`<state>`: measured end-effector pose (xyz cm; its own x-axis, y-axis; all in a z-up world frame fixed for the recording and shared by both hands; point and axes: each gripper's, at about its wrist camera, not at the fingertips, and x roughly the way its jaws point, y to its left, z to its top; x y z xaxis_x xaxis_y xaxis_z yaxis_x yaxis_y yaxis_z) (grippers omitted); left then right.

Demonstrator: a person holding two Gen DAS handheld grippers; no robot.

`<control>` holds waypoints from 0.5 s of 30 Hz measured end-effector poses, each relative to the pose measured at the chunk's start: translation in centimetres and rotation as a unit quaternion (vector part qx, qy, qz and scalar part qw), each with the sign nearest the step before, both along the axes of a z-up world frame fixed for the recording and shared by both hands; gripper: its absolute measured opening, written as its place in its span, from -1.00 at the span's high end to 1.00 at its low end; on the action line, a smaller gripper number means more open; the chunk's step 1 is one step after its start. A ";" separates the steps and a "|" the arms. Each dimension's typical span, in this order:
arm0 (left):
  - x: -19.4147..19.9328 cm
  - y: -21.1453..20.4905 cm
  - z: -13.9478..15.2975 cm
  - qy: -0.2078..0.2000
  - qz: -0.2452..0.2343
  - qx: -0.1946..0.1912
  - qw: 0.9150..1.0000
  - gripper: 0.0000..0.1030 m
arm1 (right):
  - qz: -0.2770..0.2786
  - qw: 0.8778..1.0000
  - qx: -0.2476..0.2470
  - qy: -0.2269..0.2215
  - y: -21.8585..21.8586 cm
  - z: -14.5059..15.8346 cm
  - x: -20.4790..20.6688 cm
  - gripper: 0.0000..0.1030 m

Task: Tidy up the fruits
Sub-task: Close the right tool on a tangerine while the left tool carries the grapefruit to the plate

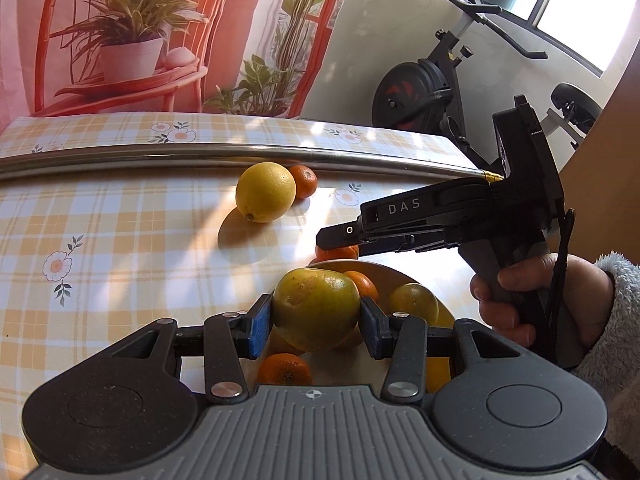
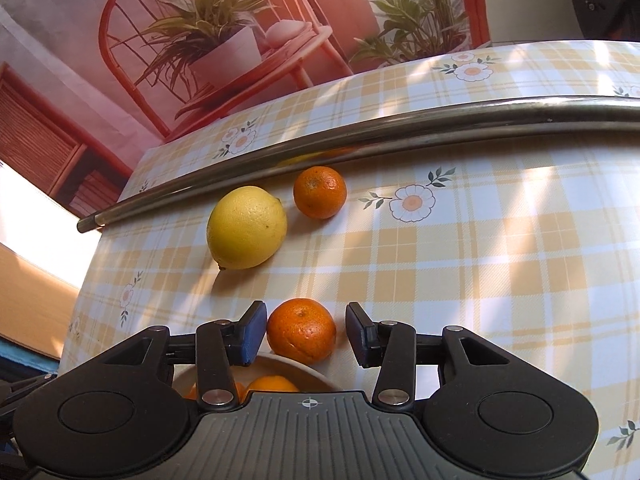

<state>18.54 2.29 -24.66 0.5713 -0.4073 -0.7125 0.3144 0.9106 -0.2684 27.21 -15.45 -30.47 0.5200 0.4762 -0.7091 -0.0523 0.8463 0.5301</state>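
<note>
Left gripper (image 1: 316, 316) pinching green-yellow fruit (image 1: 316, 308) over bowl (image 1: 400, 276), right gripper (image 2: 306, 334) spread around mandarin (image 2: 302, 330)

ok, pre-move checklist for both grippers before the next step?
1. Left gripper pads on the green-yellow fruit: ok, both sides touching.
2. That fruit over the bowl: ok.
3. Right gripper open around the near tangerine: ok, gaps both sides.
4. Tangerine clear of the bowl rim: cannot tell, they look very close.
5. Lemon and far tangerine still on the table: not ok, pending.
6. Grippers clear of each other: ok in the left wrist view.
</note>
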 end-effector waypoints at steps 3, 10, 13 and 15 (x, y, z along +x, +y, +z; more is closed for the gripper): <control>-0.3 -0.1 -0.4 0.009 -0.001 -0.001 1.000 0.06 | -0.006 1.000 0.013 0.010 -0.1 -0.3 0.0 0.23; -1.2 -1.1 -0.9 0.020 -0.020 -0.002 1.000 0.06 | -0.017 1.000 0.001 -0.012 0.0 0.4 -1.0 0.34; -1.4 -1.6 -1.0 0.017 -0.030 0.008 0.999 0.06 | -0.028 0.999 0.002 -0.031 -0.6 1.5 -2.1 0.34; -1.4 -2.0 -1.1 0.018 -0.037 0.014 0.999 0.06 | -0.029 0.998 0.001 -0.050 -0.9 2.3 -3.2 0.34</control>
